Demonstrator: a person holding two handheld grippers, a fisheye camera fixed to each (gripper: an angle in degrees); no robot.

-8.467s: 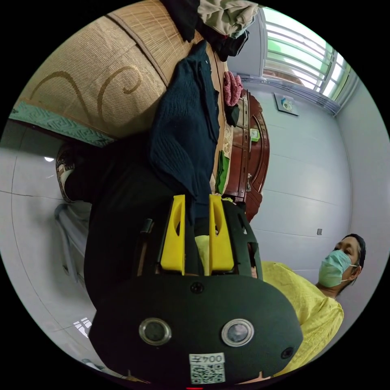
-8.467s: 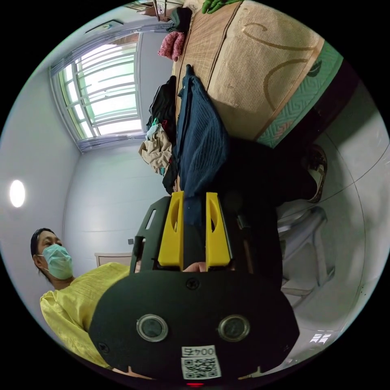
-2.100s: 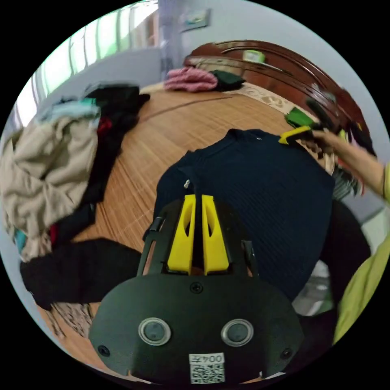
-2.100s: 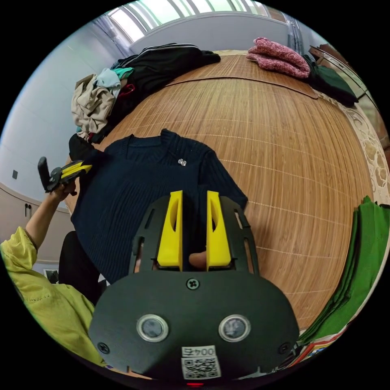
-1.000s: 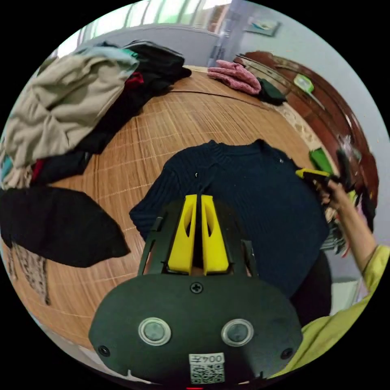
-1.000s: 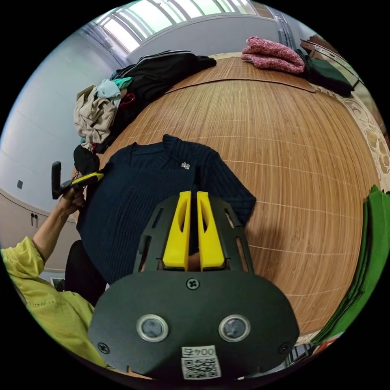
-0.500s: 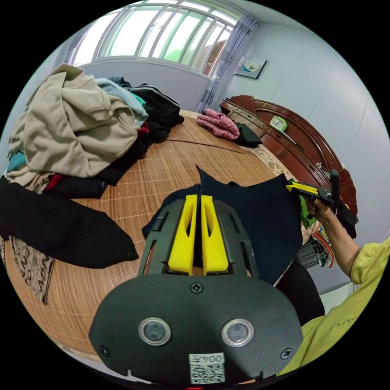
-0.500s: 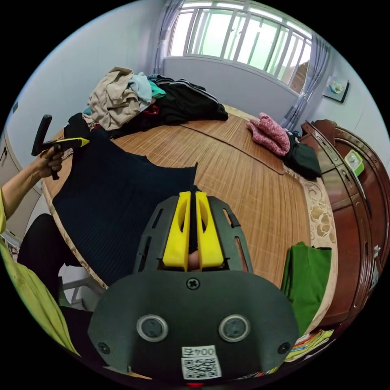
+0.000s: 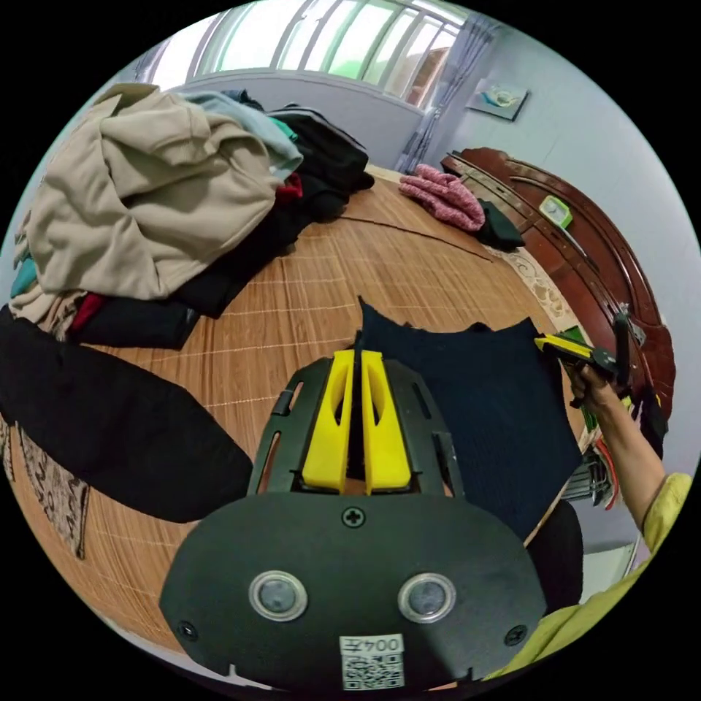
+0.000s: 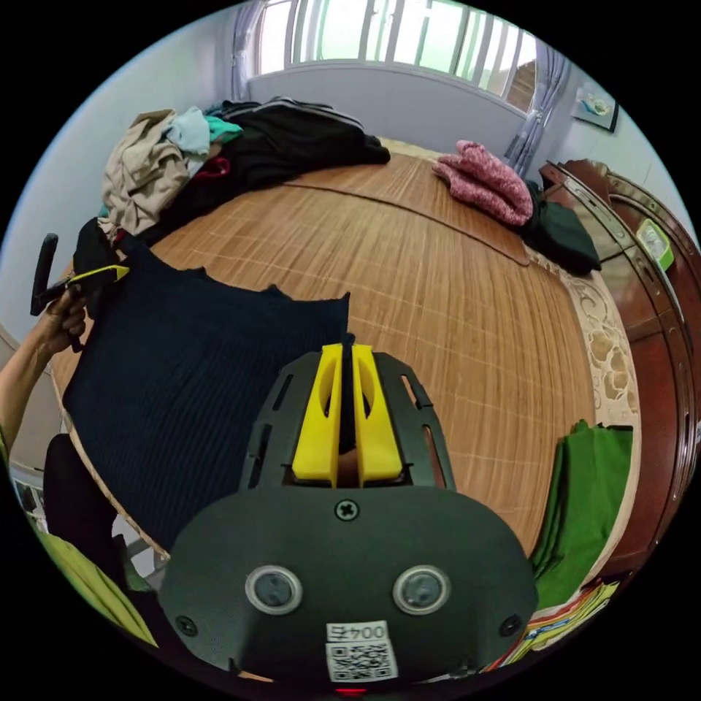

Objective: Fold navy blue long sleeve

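1. Navy blue long sleeve, stretched between both tongs above the mat-covered bed.
2. Left tongs, clenched on one raised corner.
3. Right tongs, clenched on the opposite corner.

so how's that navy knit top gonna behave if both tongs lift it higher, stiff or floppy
Probably floppy: the navy top rises to a peak at each pinched corner, at the left tongs and right tongs, and dips between them. Its ribbed knit looks thick, so it may hang with some weight. The lower part drapes over the bed edge and would likely trail.
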